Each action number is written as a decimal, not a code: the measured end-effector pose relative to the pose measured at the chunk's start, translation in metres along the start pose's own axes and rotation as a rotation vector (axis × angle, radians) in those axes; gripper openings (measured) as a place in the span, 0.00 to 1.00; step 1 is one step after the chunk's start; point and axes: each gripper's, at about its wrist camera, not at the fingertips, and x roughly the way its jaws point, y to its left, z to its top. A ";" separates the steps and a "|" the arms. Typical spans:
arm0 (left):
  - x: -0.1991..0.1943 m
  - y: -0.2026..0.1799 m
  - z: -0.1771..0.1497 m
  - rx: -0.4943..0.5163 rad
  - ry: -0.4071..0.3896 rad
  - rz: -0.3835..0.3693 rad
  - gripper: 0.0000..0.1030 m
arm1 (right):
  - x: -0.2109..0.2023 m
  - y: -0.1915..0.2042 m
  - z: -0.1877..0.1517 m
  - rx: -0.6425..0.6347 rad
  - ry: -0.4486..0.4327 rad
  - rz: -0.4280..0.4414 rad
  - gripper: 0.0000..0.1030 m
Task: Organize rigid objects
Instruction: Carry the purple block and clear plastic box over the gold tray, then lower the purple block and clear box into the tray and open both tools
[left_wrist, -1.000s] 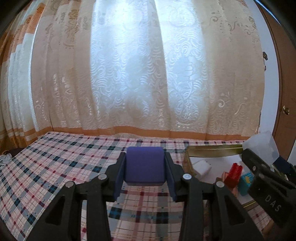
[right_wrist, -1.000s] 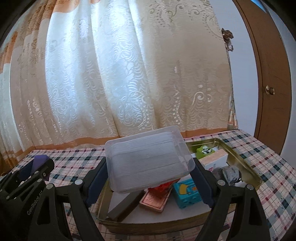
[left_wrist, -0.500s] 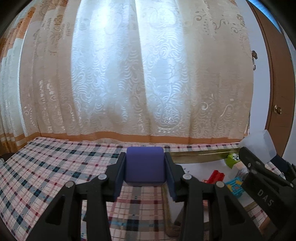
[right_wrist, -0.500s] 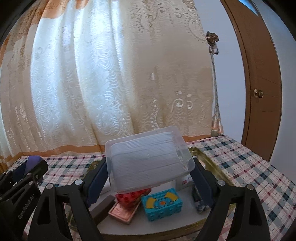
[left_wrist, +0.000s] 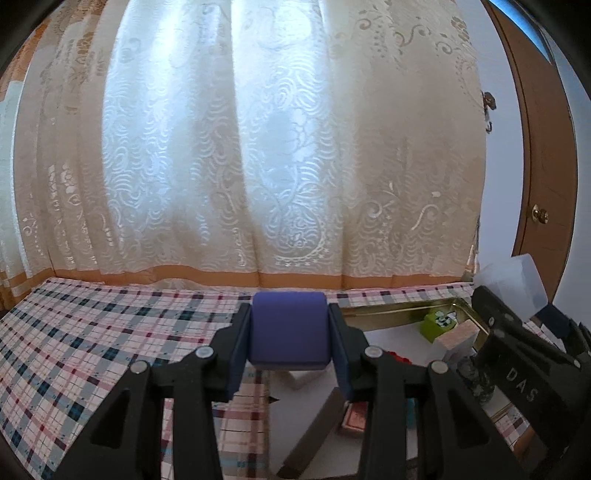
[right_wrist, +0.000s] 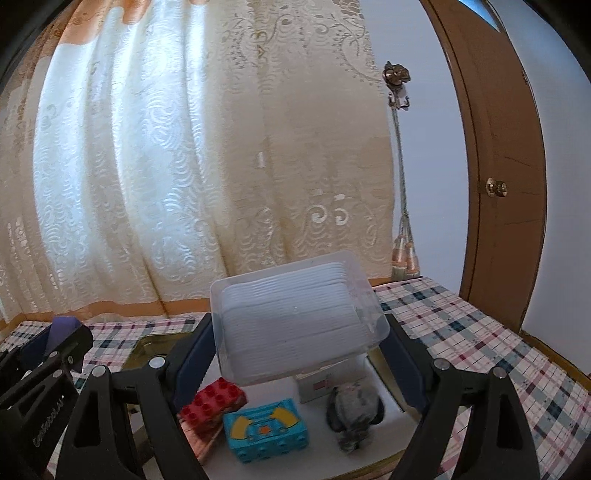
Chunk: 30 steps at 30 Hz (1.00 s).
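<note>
Left claw (left_wrist: 290, 332) squeezing a purple block (left_wrist: 289, 330), low in the middle of the frame. Right claw (right_wrist: 297, 332) clamped on a clear plastic box (right_wrist: 295, 317), hanging over the gold tray (left_wrist: 399, 314). Below, a red brick (right_wrist: 212, 400), a blue toy block (right_wrist: 266, 435). Best to go down slowly, find a bare spot in the tray, then let go gently. Checked worktop (left_wrist: 92, 350) all around.

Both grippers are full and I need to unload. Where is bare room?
Free: plaid tablecloth left of the gold tray, toward the curtain. Crowded: the tray's near end, with red brick and teal block.
</note>
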 end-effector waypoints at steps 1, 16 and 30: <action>0.001 -0.003 0.000 0.003 0.001 -0.004 0.38 | 0.001 -0.003 0.001 0.000 0.000 -0.005 0.85; 0.020 -0.035 -0.002 0.023 0.038 -0.062 0.38 | 0.026 -0.031 0.007 -0.003 0.037 -0.064 0.85; 0.049 -0.050 -0.004 0.020 0.153 -0.066 0.38 | 0.059 -0.039 0.006 0.013 0.132 -0.082 0.85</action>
